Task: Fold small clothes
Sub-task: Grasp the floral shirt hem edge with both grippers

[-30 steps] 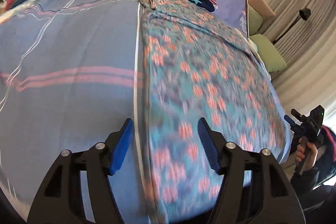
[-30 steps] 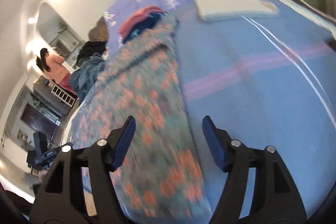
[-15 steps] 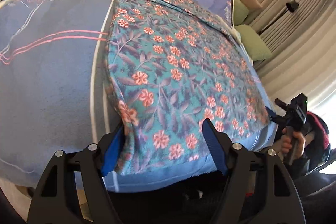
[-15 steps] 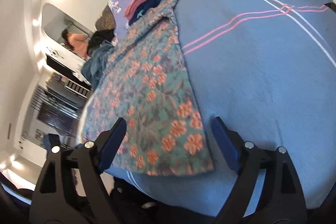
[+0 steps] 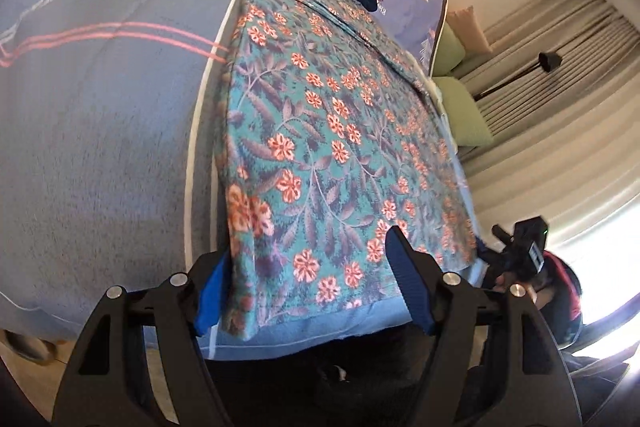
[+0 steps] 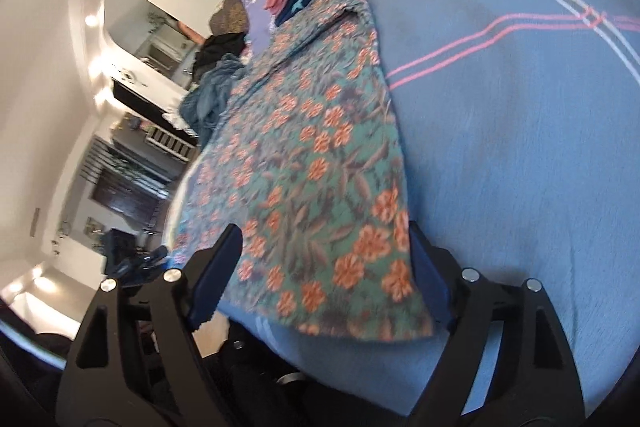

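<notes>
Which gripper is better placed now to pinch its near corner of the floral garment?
Left, probably. The left gripper straddles the floral garment's folded corner edge; the right gripper's closing jaws straddle flat hem.

left gripper (image 5: 316, 283): black plastic frame with triangular cut-outs at 7 and 5 o'clock of its own view
left fingers (image 5: 408, 279): flat blue pads on black arms
left screws: four round silver heads, two on each arm
right gripper (image 6: 320, 275): same black frame, same cut-outs
right fingers (image 6: 218, 267): dark blue pads, ribbed edge on the one at 8 o'clock
right screws: four silver heads
right gripper from the left view (image 5: 520, 255): black block at 4 o'clock, small green light
sleeve (image 5: 564, 291): dark with a red band, blurred
</notes>
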The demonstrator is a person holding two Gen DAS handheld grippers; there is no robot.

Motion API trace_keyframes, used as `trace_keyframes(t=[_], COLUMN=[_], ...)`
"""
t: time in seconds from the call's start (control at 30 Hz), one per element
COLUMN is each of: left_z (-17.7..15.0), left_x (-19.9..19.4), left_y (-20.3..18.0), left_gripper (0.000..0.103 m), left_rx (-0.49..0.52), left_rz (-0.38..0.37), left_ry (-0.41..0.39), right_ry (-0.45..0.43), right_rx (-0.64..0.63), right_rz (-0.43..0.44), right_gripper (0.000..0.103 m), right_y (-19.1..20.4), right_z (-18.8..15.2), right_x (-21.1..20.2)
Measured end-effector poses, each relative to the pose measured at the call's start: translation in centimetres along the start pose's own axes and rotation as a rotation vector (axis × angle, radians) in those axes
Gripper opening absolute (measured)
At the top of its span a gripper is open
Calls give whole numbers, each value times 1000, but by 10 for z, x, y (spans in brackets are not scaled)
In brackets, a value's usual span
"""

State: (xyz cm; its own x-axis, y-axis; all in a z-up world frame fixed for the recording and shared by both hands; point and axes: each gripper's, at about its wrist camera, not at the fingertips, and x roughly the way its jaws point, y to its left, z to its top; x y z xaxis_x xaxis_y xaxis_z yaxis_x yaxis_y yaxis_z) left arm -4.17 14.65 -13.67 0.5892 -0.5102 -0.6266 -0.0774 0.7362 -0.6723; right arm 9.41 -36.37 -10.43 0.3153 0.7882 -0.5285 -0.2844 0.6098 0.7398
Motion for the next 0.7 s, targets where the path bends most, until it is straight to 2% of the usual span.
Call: trace_keyframes(t=[0.17,0.23,0.33,0.53,0.57,0.7], left_z=[0,0,1,5,5,3], left_x=[-2,-3,-3,0,0,-3], left_y=[6,7,8,9,10,19], left_gripper=[72,72,72,72,72,69], left_rx=[-33,-41,-52,-50,-53,-90], left_rz=[-46,-54,-65,-64,-67,-95], left_ry=[10,14,15,10,9,-1], right_ry=[8,29,28,41,39,21], right_rx=[51,26,-18,-31,-29,3], right_rz=[82,42,-26,-25,-21,-14], right_gripper=[73,69,68,68,65,43], right_y=[-7,-4,1,-2,-3,-14], right_z=[-4,-4,0,10,9,0], right_x=[-4,-3,-4,7,7,-2])
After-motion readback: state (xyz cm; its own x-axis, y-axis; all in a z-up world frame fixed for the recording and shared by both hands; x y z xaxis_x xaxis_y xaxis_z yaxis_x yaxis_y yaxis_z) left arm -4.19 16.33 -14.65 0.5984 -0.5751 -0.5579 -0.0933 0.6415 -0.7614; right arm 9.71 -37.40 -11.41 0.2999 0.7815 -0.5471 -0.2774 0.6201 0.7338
